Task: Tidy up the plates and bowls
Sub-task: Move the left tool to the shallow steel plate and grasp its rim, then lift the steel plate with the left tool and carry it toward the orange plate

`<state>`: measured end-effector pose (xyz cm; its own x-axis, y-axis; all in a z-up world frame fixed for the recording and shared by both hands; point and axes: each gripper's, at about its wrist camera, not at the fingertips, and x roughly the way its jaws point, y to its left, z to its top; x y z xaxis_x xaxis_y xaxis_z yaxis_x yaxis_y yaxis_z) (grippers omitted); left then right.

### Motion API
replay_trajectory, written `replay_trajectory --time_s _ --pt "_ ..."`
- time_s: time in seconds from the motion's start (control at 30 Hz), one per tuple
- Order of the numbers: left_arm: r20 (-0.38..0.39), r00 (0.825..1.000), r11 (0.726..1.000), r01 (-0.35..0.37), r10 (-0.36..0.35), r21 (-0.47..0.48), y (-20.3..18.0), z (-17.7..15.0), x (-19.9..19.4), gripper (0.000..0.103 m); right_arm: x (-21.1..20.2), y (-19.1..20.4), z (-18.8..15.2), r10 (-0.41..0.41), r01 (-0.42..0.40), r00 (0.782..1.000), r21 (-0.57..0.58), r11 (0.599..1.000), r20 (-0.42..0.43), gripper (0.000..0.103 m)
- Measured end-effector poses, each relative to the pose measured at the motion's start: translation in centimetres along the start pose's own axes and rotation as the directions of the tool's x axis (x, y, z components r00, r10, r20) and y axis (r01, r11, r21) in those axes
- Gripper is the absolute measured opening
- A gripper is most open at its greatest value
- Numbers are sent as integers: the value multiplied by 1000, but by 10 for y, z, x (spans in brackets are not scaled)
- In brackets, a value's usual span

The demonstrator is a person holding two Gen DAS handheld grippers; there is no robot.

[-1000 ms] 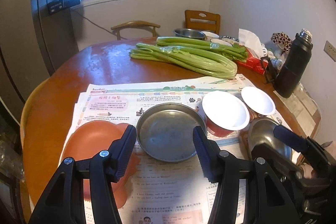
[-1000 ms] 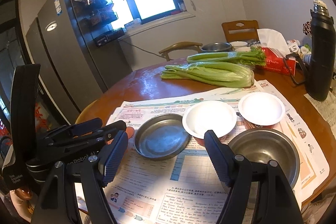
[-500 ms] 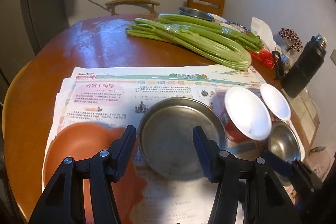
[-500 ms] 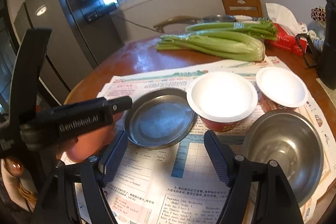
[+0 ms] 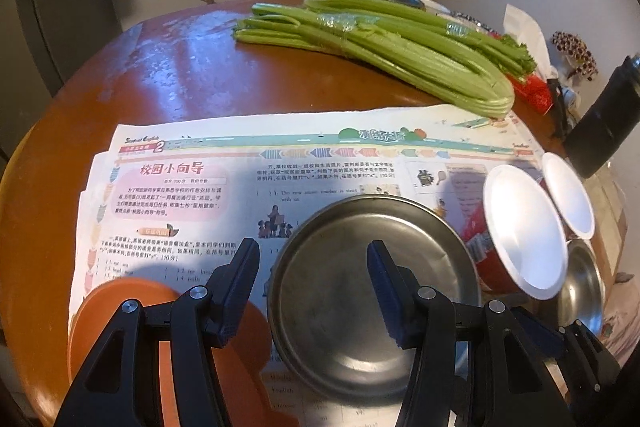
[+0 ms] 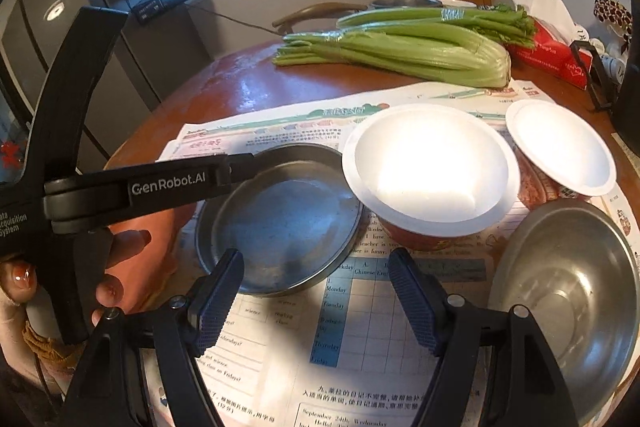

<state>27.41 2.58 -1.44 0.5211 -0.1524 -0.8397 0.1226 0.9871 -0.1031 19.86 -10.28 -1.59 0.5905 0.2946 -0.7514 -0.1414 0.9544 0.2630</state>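
Hovering over dishes on the newspaper-covered tabletop (image 5: 160,75)

Left gripper (image 5: 314,287) spread, empty, above the steel plate (image 5: 372,291); right gripper (image 6: 316,297) likewise spread, steel bowl (image 6: 568,303) seemingly rightward.

Table (image 5: 168,67): round, glossy reddish-brown wood, worn pale in patches.
Newspaper (image 5: 224,183): several sheets spread flat on the table, covering its 6 o'clock half.
Celery (image 5: 400,47): two long bunches lying on the bare wood toward 1 o'clock, just beyond the paper's far edge.
Red tissue pack (image 6: 548,51): at 2 o'clock, just behind the celery.
Dark flask (image 5: 608,123): upright at 3 o'clock near the table's rim.
Metal basin (image 6: 404,2): far edge, 12 o'clock.
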Motion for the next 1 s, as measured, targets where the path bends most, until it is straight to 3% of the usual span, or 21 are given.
replay_trajectory --time_s 0.2,0.47,0.6,0.73,1.0 --pt "-28 999 999 23 -23 22 -2 2 14 58 9 3 2 -15 15 1000 -13 1000 -8 75" --pt "-32 999 999 -20 21 34 1 7 24 58 23 8 13 -41 39 997 -26 999 -61 75" --pt "-60 998 1000 16 -14 21 4 6 29 58 32 12 13 -35 32 995 -38 999 -90 75" --pt "-62 998 999 29 -26 34 0 4 30 50 39 16 8 -33 28 994 -51 998 -104 76" --pt "-56 998 997 0 4 72 -9 -1 28 48 37 14 7 -7 3 995 -42 999 -98 76"
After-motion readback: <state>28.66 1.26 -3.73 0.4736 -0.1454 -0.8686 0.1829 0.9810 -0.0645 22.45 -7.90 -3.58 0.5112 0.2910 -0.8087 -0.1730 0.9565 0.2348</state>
